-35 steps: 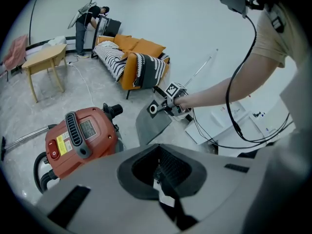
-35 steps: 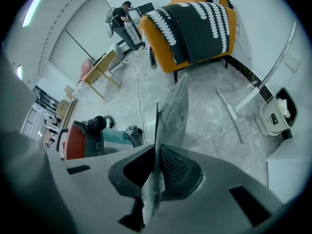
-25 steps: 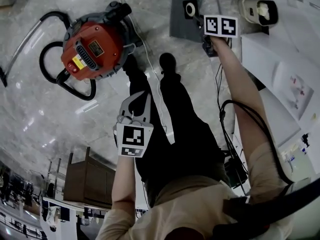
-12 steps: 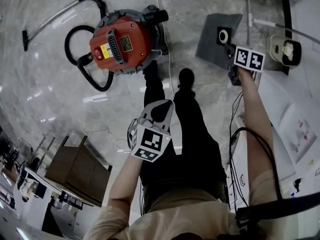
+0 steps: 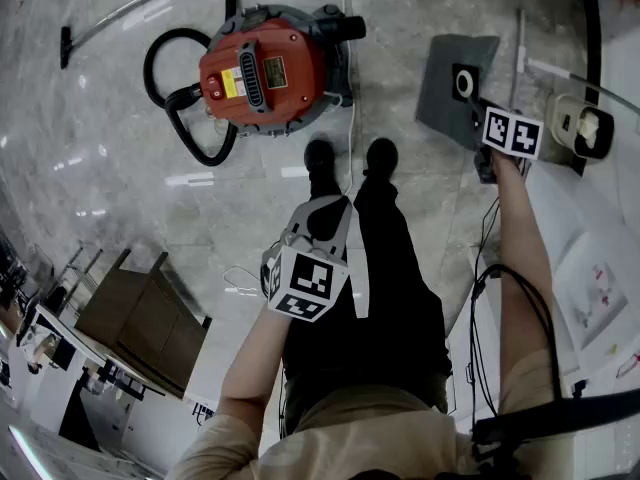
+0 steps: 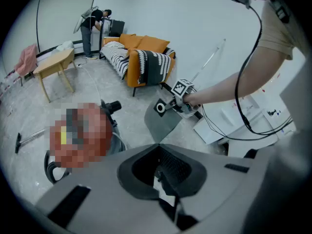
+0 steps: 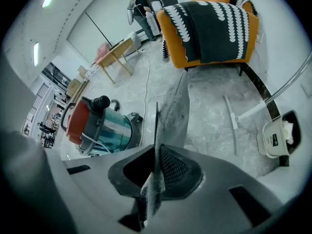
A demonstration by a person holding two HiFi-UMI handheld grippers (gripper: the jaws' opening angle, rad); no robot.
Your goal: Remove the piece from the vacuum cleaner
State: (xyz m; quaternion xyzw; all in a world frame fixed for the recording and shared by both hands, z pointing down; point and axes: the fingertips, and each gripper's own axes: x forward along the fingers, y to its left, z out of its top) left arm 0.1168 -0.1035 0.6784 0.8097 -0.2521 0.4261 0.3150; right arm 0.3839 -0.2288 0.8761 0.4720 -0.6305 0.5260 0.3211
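A red vacuum cleaner [image 5: 265,73] stands on the marble floor ahead of the person's feet, and shows red and teal in the right gripper view [image 7: 95,126]. The removed piece is a flat grey dust bag [image 5: 455,88] with a round white collar. It hangs above the floor to the vacuum's right. My right gripper [image 5: 479,110] is shut on its edge, and the bag's fabric runs between the pads [image 7: 155,165]. The left gripper view shows the same bag [image 6: 163,123] held out by the right arm. My left gripper [image 5: 322,208] hovers over the person's legs, shut and with nothing in it [image 6: 158,172].
The vacuum's black hose [image 5: 185,118] and wand loop on the floor to its left. A white cord [image 5: 345,118] runs past the shoes. A white bin [image 5: 580,128] and a metal tube [image 5: 520,43] lie right. A wooden table [image 5: 140,328] is lower left, an orange sofa [image 7: 209,23] beyond.
The head view has swung, so the vacuum and the bag sit further right and lower in the picture. The person's feet have drawn together. The right gripper still holds the bag.
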